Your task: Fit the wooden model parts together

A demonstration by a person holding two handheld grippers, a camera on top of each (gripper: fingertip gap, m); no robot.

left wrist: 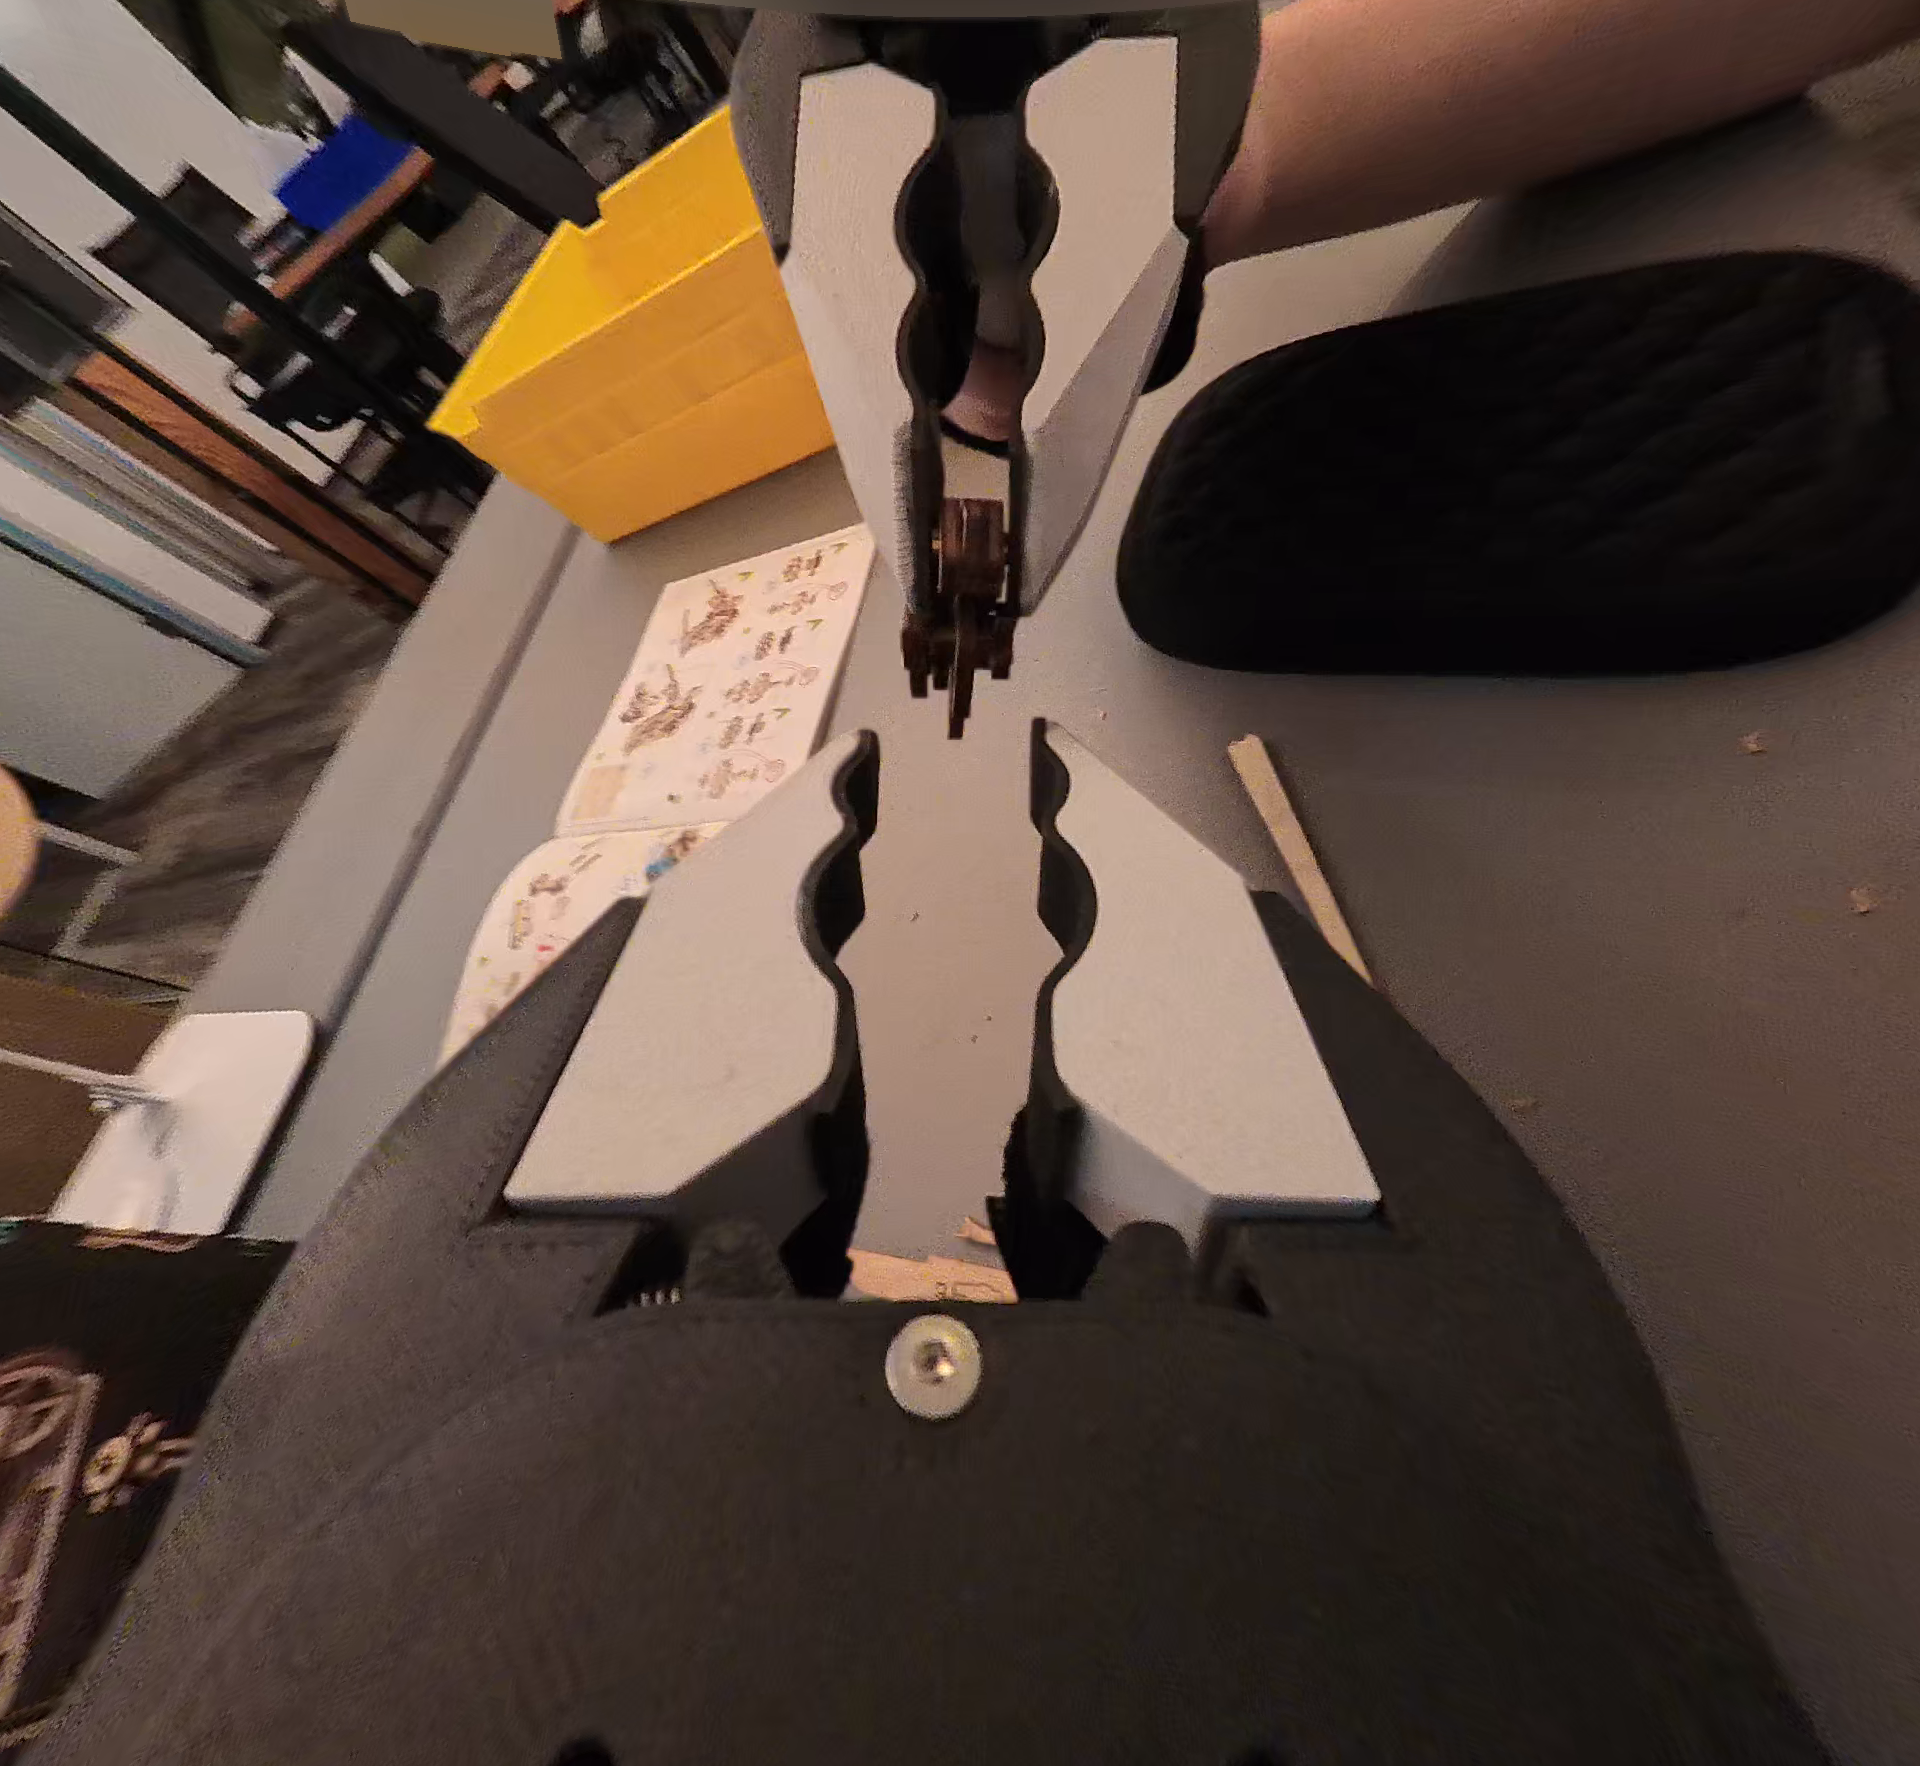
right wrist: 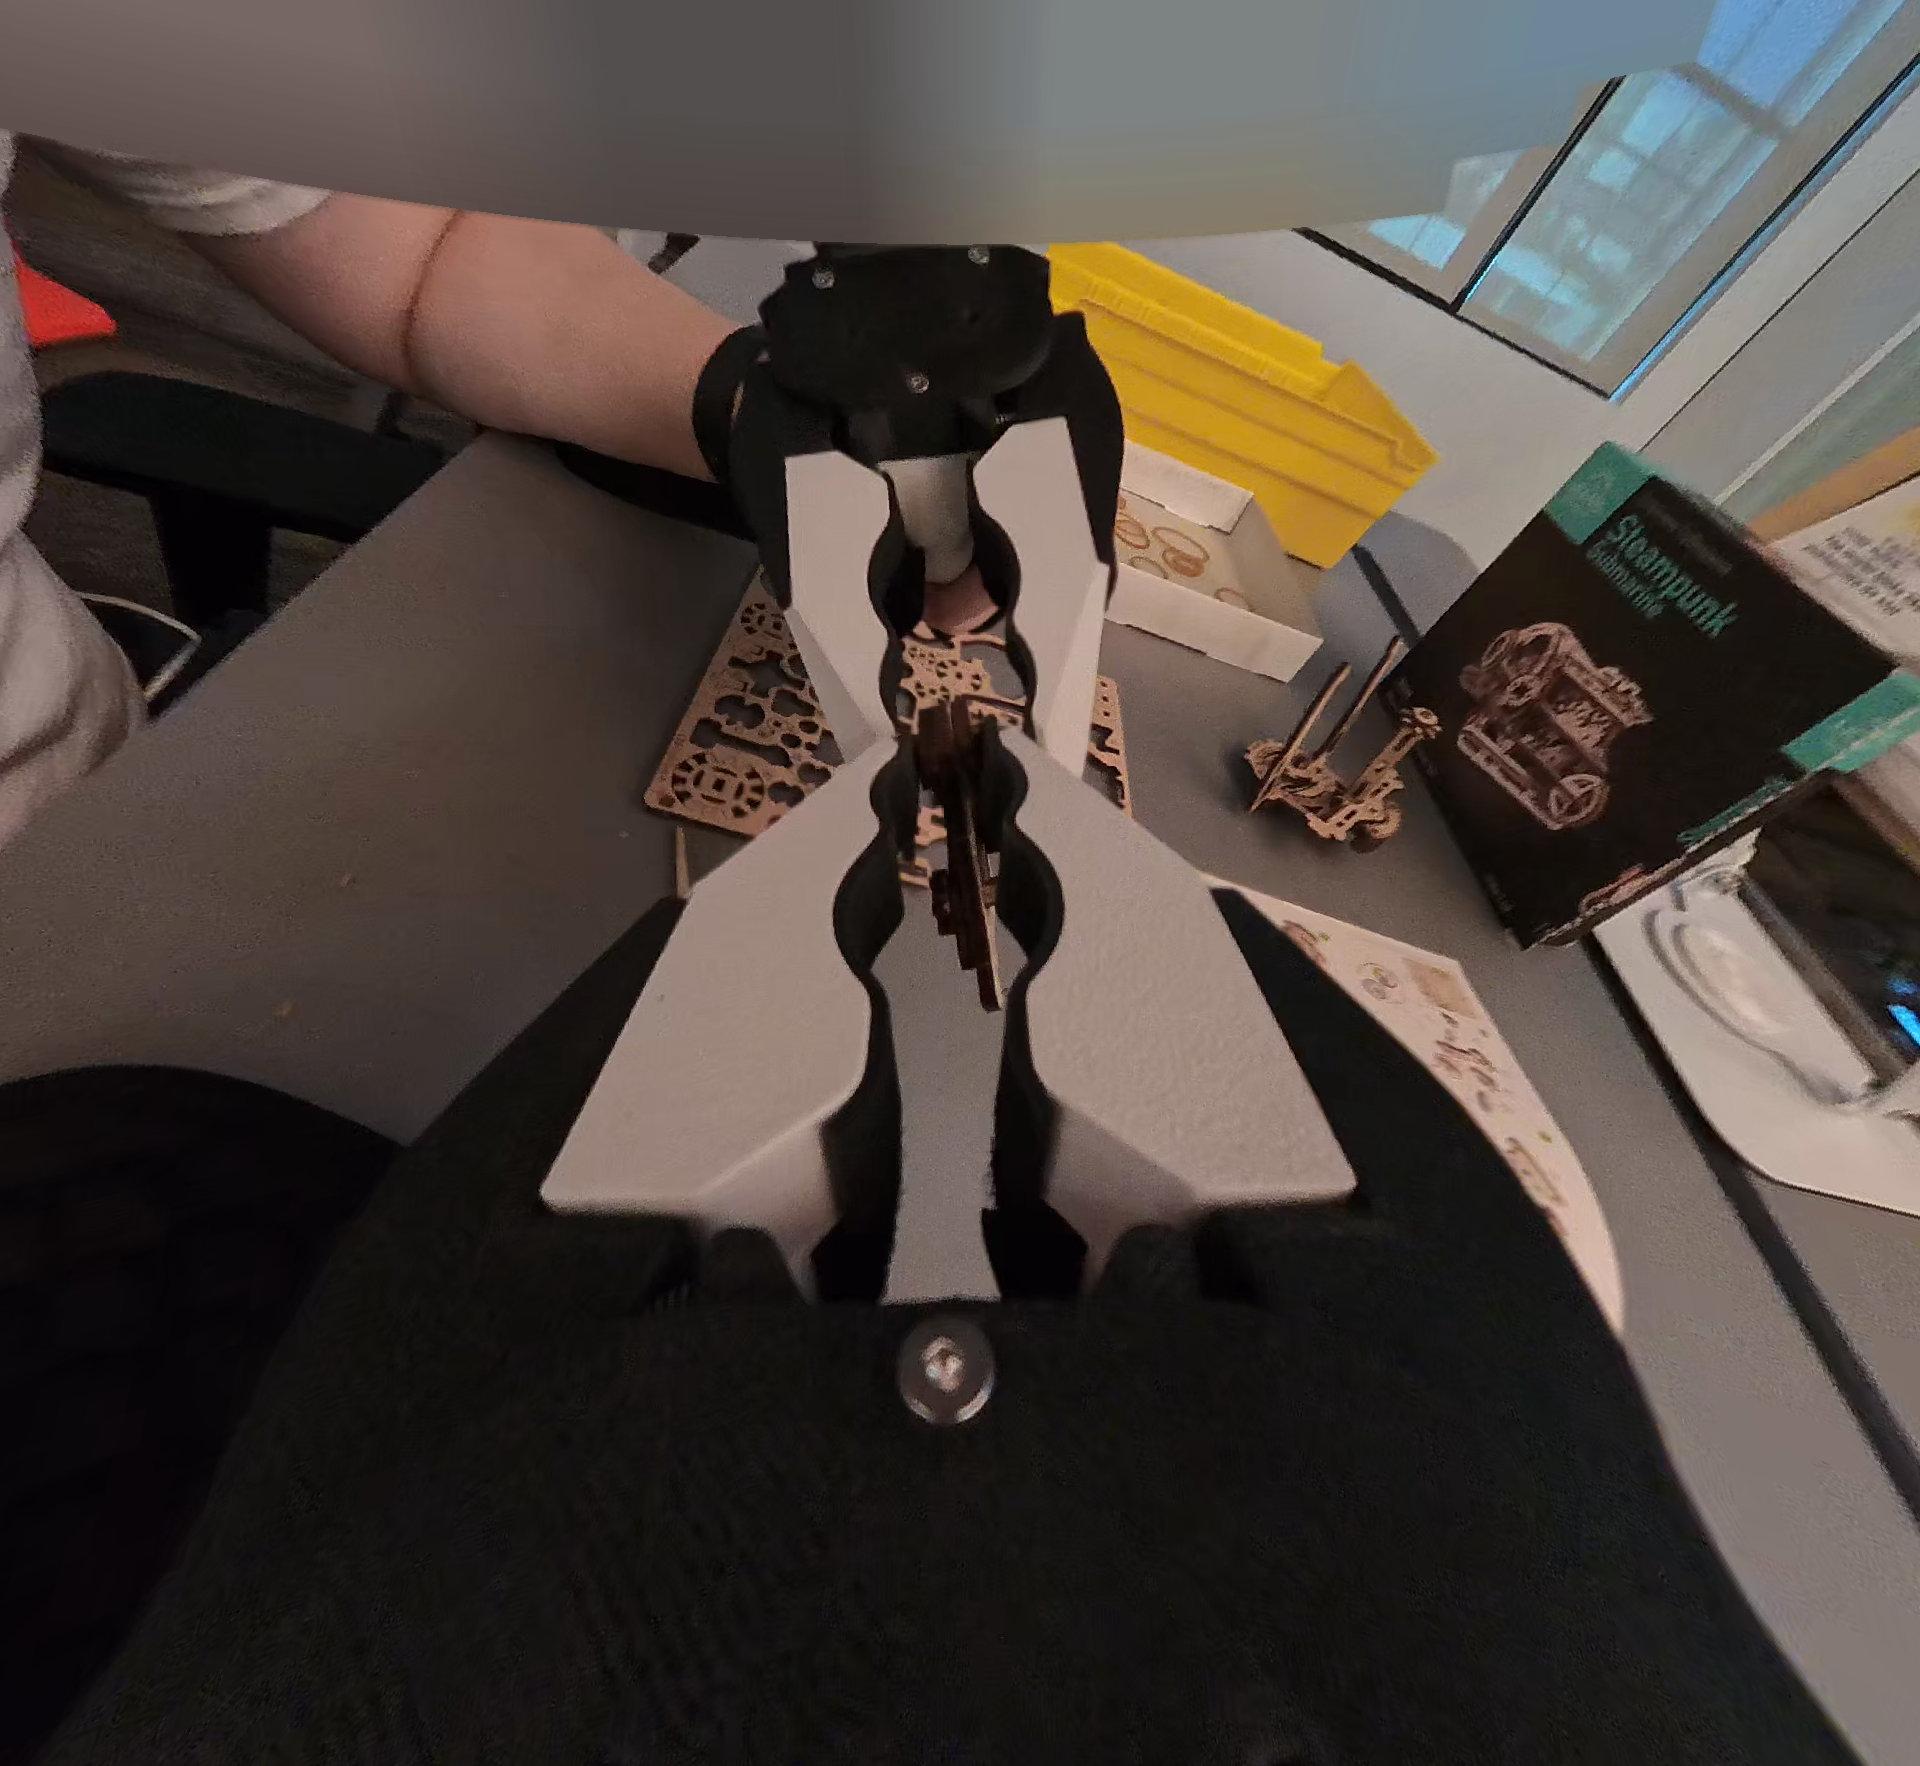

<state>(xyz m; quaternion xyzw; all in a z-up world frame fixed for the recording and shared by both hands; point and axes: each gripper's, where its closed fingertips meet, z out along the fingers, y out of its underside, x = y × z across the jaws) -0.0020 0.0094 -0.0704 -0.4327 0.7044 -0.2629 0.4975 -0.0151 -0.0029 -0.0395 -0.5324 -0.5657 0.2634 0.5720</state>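
Dark layered wooden model part, edge-on, clamped between tool tips above table

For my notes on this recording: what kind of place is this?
Probably an office or lab workspace used for hobby assembly: a grey table, a yellow storage bin, more desks behind, and large windows.

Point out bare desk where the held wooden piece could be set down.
Free: grey desk between the black pad and the wooden strip; also the desk's left side in the right wrist view. Crowded: around the booklet, yellow bin, cut-out sheet and box.
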